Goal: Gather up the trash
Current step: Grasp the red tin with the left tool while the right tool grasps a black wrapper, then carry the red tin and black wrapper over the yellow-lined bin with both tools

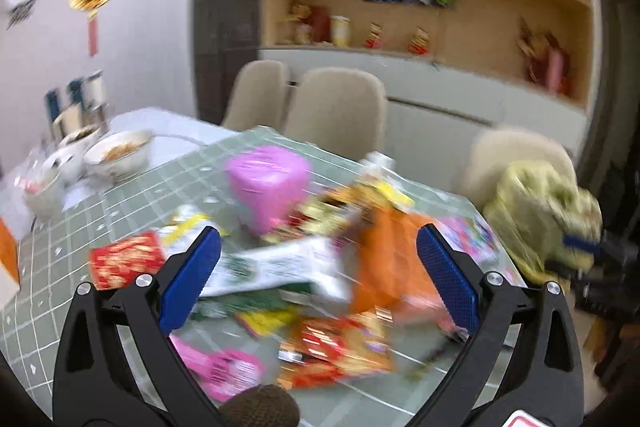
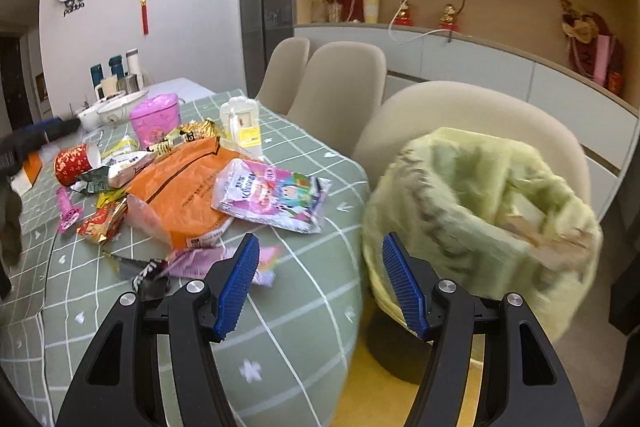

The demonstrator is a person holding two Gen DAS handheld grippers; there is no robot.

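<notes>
A pile of trash lies on the green checked tablecloth (image 2: pixel 304 307): an orange bag (image 2: pixel 180 195), a pink-and-white wrapper (image 2: pixel 272 195), a red paper cup (image 2: pixel 76 163) on its side, and a purple wrapper (image 2: pixel 200 263) near the front edge. My right gripper (image 2: pixel 320 247) is open and empty at the table's corner, its right finger close to the yellow-green trash bag (image 2: pixel 480 207). In the blurred left wrist view, my left gripper (image 1: pixel 320 267) is open above a white-green wrapper (image 1: pixel 276 267) and the orange bag (image 1: pixel 392 259). The trash bag (image 1: pixel 540 211) shows at the right.
A pink container (image 2: pixel 156 119) and a white plastic package (image 2: pixel 240 123) stand behind the pile. Bowls (image 1: pixel 120 155) and cups sit at the table's far left. Beige chairs (image 2: pixel 340 87) line the far side; one stands behind the trash bag. A shelf wall lies beyond.
</notes>
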